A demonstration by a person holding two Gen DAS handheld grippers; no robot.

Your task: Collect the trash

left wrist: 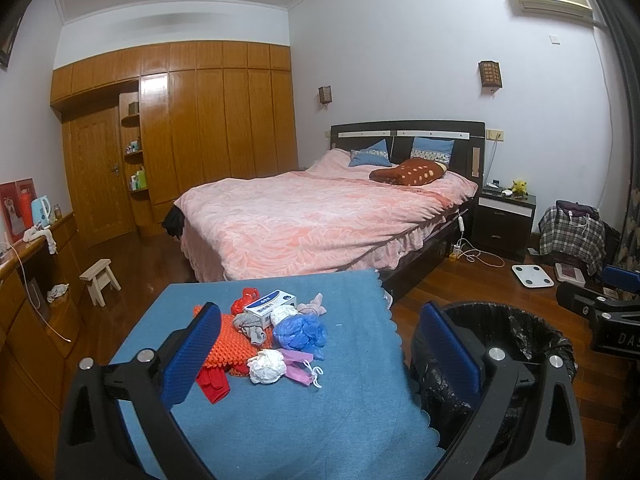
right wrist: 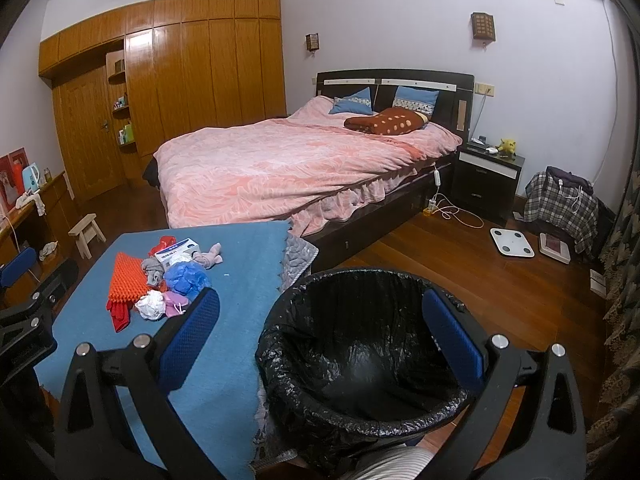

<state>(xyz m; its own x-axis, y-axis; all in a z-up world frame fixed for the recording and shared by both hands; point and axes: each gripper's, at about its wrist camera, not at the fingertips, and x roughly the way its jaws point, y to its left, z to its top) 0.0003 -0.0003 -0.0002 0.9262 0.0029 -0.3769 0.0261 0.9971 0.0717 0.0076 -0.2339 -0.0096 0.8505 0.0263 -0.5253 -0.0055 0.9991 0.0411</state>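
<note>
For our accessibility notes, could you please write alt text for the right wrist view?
An open right gripper hovers over an empty black-lined trash bin. Left of it, a blue-covered table holds a pile of trash, with a pink bed behind.

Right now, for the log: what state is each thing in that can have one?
Left hand-held gripper: open, holding nothing.
Right hand-held gripper: open, holding nothing.
Trash bin: lined with a black bag, looks empty.
White paper wad: crumpled, on the blue cloth.
Blue plastic bag: bunched up, on the cloth.
Small box: closed, lying in the pile.
Wardrobe doors: shut.
</note>
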